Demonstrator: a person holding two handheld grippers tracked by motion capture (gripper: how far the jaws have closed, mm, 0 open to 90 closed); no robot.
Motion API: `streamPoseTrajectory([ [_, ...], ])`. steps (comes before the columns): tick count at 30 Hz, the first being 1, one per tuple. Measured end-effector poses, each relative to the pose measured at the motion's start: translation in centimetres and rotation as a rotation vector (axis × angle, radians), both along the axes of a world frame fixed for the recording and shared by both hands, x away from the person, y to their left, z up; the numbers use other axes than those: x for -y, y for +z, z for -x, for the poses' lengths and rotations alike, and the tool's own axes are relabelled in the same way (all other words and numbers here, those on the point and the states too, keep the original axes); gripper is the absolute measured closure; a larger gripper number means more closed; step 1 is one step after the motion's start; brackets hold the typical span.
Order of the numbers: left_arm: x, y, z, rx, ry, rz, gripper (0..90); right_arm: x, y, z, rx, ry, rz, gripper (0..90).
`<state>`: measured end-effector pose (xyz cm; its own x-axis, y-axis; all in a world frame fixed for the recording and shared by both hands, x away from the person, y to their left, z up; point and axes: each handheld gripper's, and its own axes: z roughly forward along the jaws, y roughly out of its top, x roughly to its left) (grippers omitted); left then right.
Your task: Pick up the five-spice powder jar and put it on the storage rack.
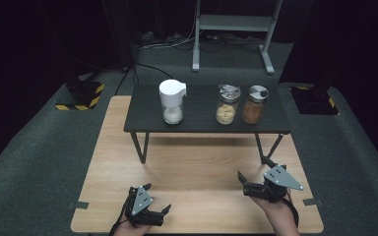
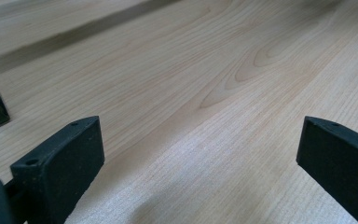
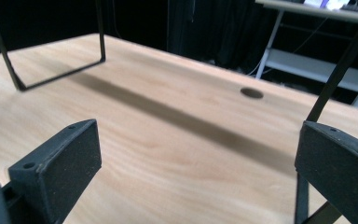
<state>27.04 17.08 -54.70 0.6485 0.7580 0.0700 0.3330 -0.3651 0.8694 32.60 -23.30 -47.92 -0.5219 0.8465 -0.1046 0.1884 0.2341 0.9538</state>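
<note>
Both the left gripper [image 1: 156, 198] and right gripper [image 1: 254, 179] hover with fingers released, their long axes pointing up-table.

Grey carpet [image 1: 39, 147] covered the floor around the light wooden tabletop [image 1: 197, 167]. Far beyond the tools stood a grey metal desk frame [image 1: 234, 29] with cables, against dark walls.

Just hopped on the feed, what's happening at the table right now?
A person holds a two-jaw gripper in each hand low over the light wooden table. The left gripper and right gripper are both open and hold nothing. On the small dark raised shelf beyond them stand a white-lidded jar of white grains, a glass jar of pale pieces and a glass jar of brown powder, all untouched.
</note>
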Motion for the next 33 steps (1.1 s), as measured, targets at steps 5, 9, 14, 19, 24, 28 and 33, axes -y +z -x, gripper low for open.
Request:
streamPoseTrajectory([
  [5, 0.0, 0.0, 0.0, 0.000, 0.000, 0.000, 1.0, -0.2, -1.8, 0.4, -0.032, 0.006, 0.016, 0.0],
  [9, 0.0, 0.0, 0.0, -0.001, 0.000, 0.000, 1.0, -0.4, -3.1, 0.8, -0.054, 0.009, 0.034, 0.0],
  [14, 0.1, 0.0, 0.0, -0.001, 0.000, -0.002, 1.0, -0.3, -4.3, 1.1, -0.079, 0.008, 0.049, 0.0],
  [19, 0.1, 0.0, 0.0, -0.002, 0.000, -0.004, 1.0, -0.3, -5.2, 1.3, -0.095, 0.009, 0.081, 0.0],
  [24, 0.1, 0.0, 0.0, 0.001, 0.001, -0.004, 1.0, -0.3, -6.2, 1.5, -0.119, 0.011, 0.117, 0.0],
  [28, 0.1, 0.0, 0.0, 0.001, 0.000, -0.008, 1.0, -0.3, -6.5, 1.6, -0.117, 0.010, 0.125, 0.0],
  [33, 0.1, 0.0, 0.0, 0.001, 0.001, -0.011, 1.0, 0.0, -6.5, 1.8, -0.111, -0.001, 0.114, 0.0],
])
